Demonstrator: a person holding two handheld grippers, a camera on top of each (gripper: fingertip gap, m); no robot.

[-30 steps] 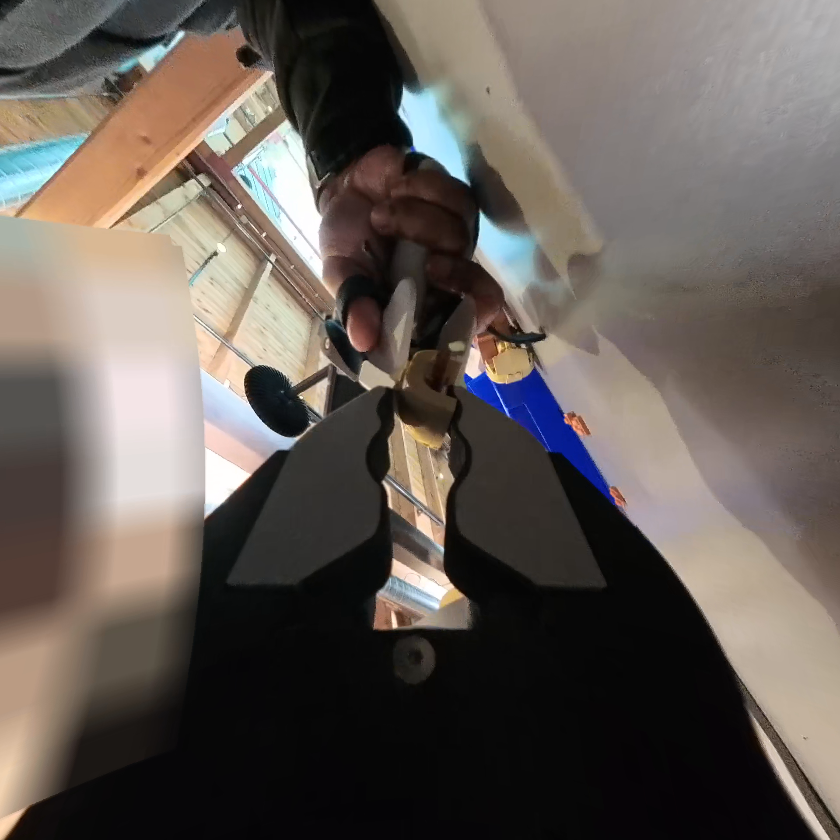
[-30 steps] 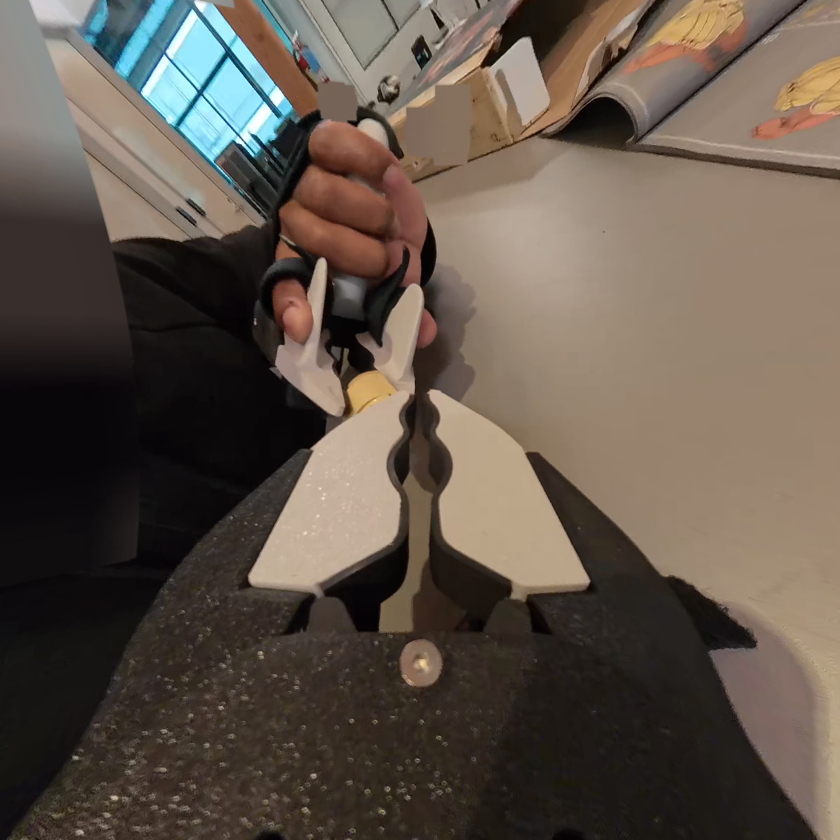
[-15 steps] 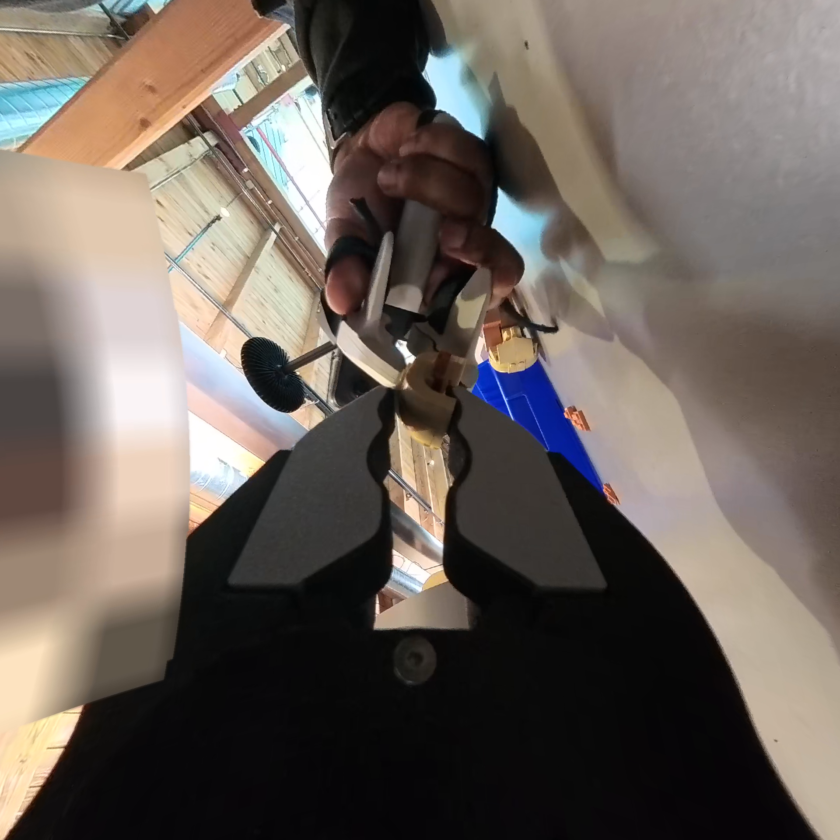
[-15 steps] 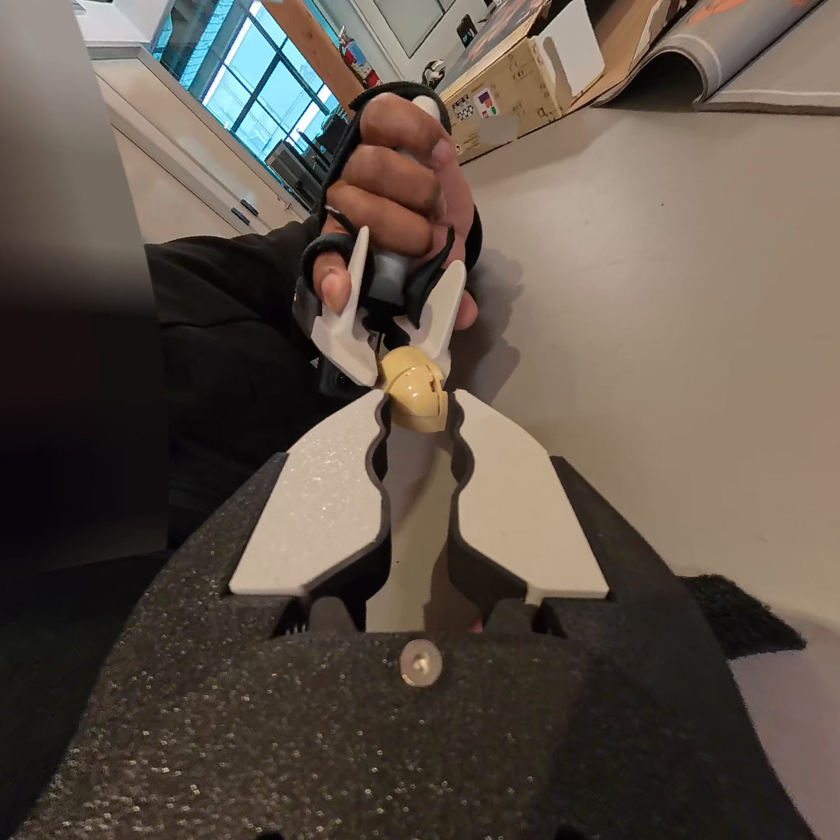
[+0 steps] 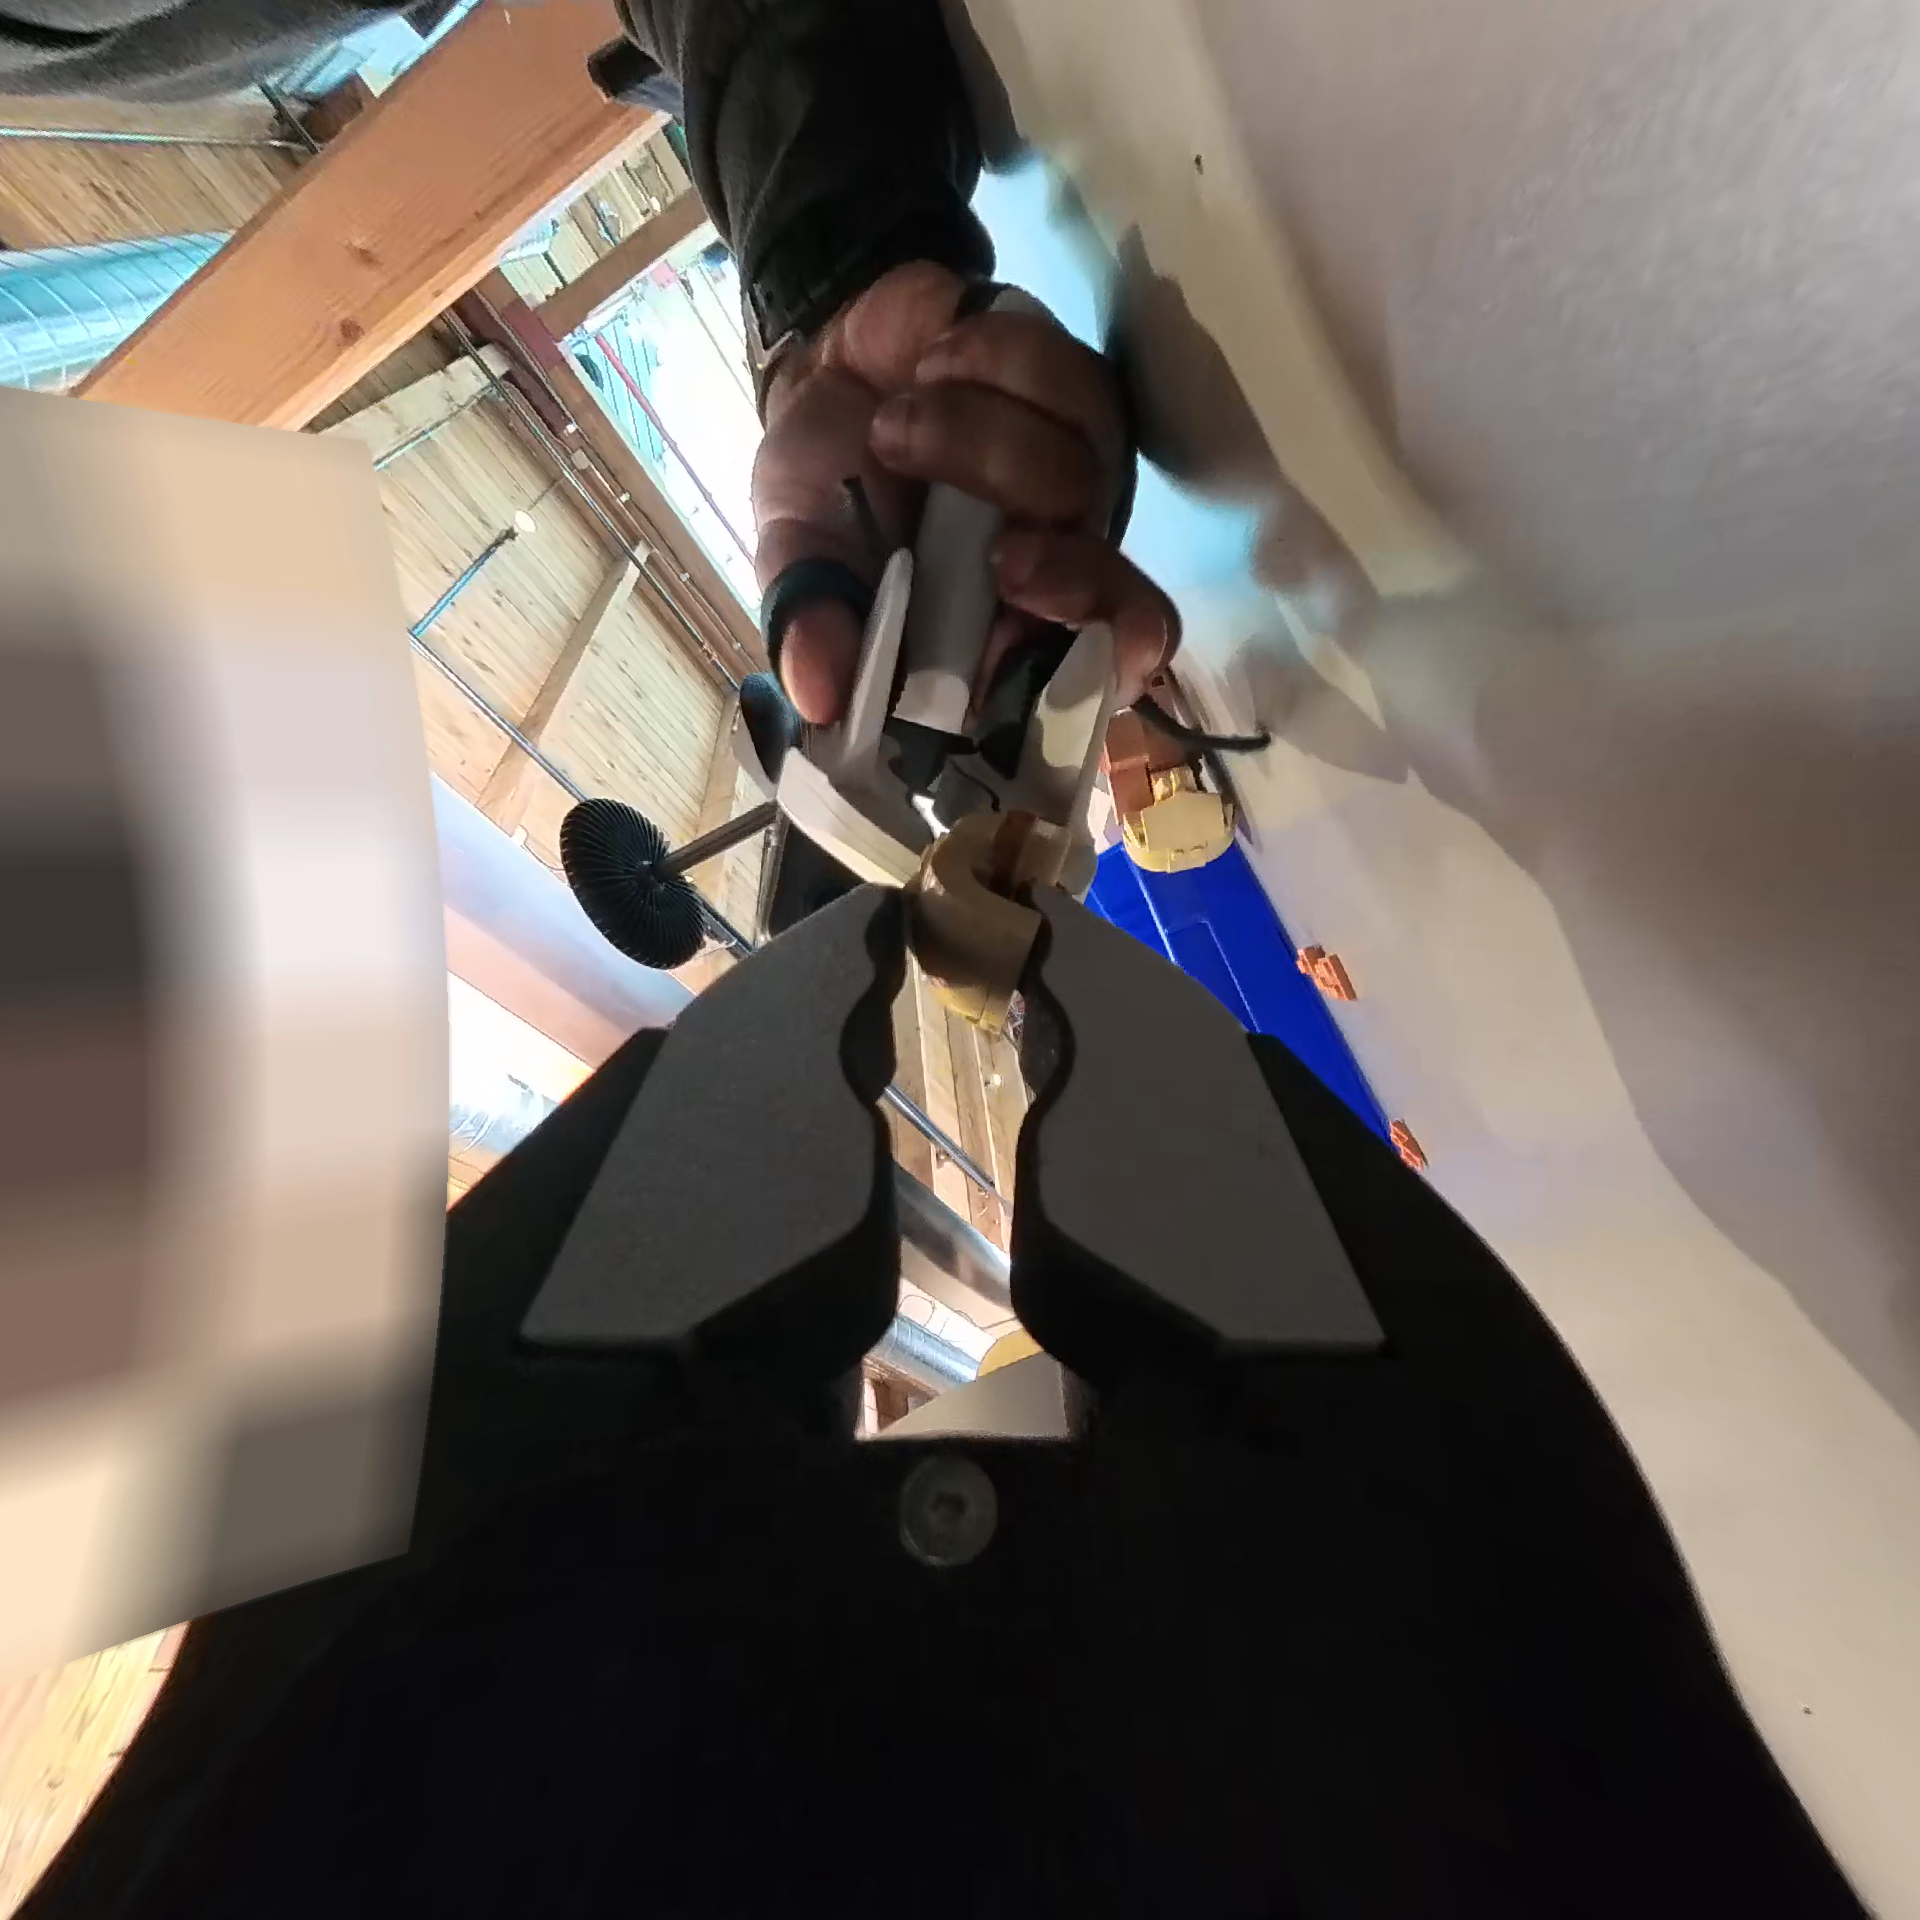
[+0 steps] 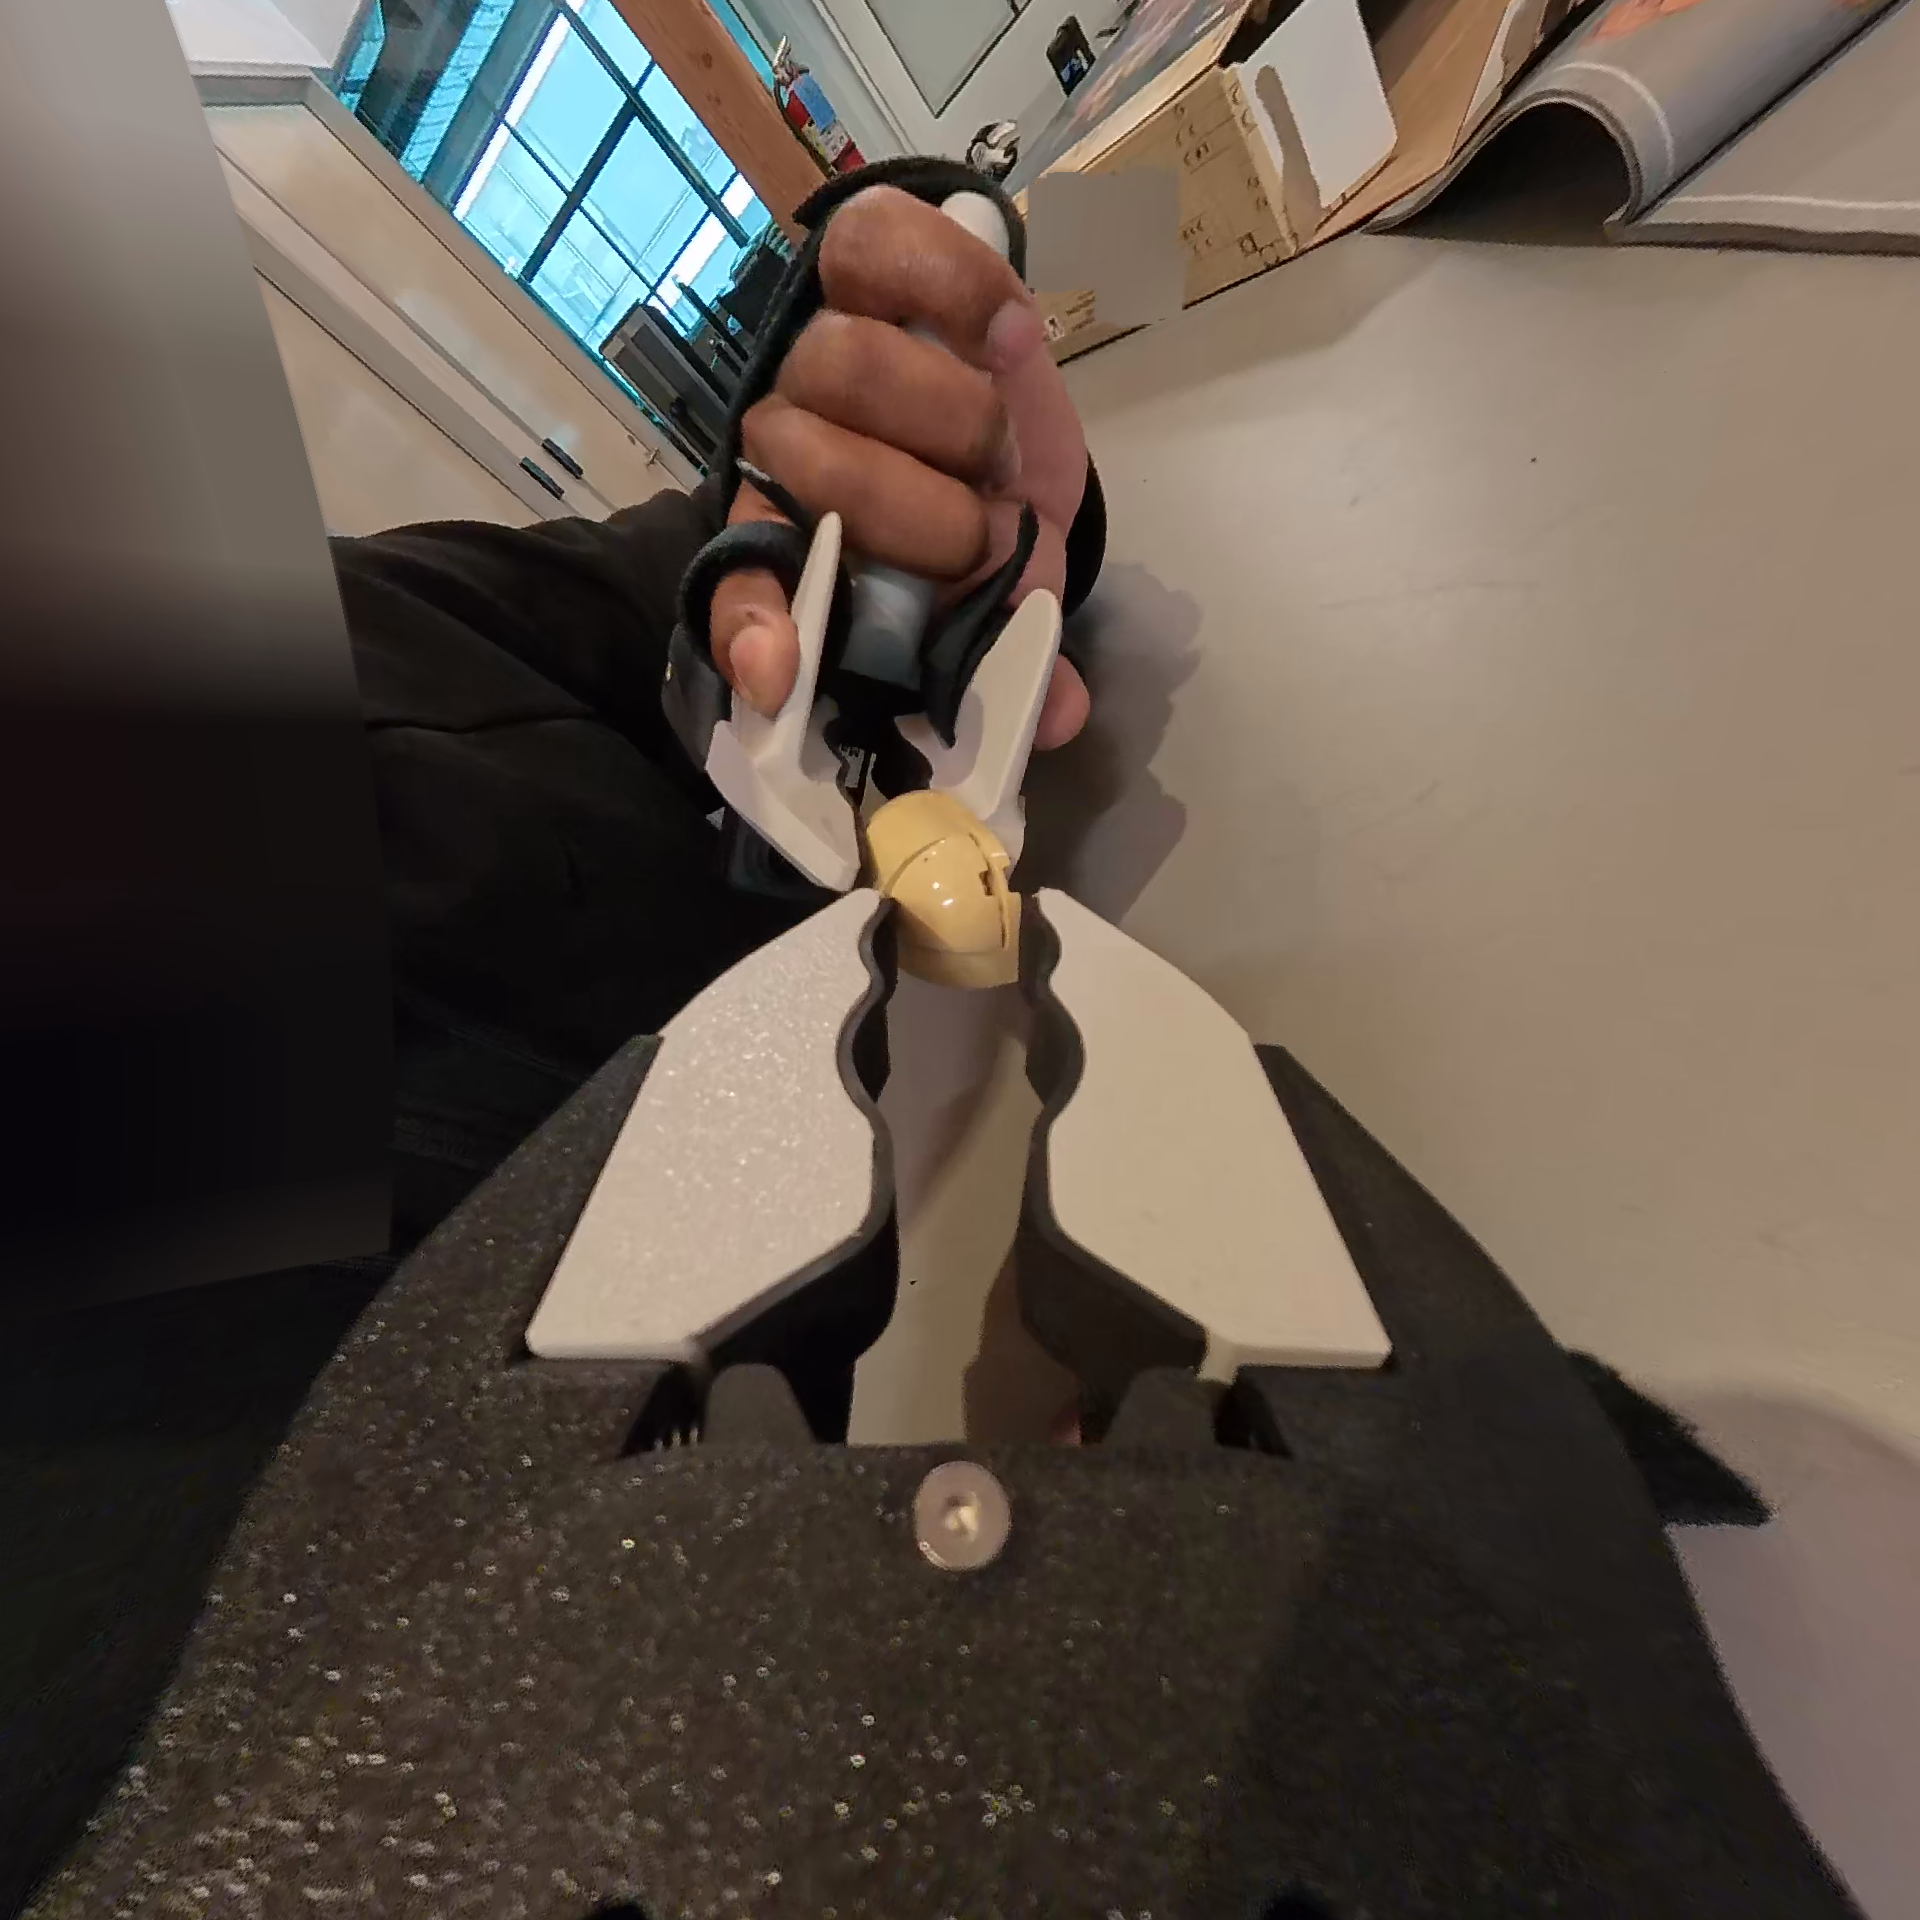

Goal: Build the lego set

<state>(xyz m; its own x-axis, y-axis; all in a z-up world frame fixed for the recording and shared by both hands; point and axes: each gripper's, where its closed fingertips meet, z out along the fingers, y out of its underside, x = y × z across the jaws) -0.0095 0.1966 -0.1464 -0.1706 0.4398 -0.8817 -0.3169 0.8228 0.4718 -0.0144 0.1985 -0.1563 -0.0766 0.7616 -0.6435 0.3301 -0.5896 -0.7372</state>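
Observation:
A tan rounded lego piece (image 6: 945,904) is held in the air between my two grippers, which face each other tip to tip. In the left wrist view the piece (image 5: 971,930) sits between my left gripper's (image 5: 966,925) dark fingertips, which are shut on it. In the right wrist view my right gripper's (image 6: 956,920) white fingertips close on the piece's near end. The left gripper's fingers (image 6: 790,800), held by a hand, clamp its far end. The right gripper's fingers (image 5: 831,821) also show in the left wrist view, with a brown part of the piece between them.
A white table (image 6: 1507,727) lies beside the grippers. On it are a blue bin (image 5: 1226,956), a tan and brown lego assembly (image 5: 1179,821) and small orange-brown bricks (image 5: 1325,971). An open booklet (image 6: 1714,135) and a cardboard box (image 6: 1247,208) lie farther off. My left and right fingertips are right by each other.
My right gripper's jaws went from nearly shut to wider apart, and the tan piece came between its tips. My left gripper kept its hold on the piece throughout.

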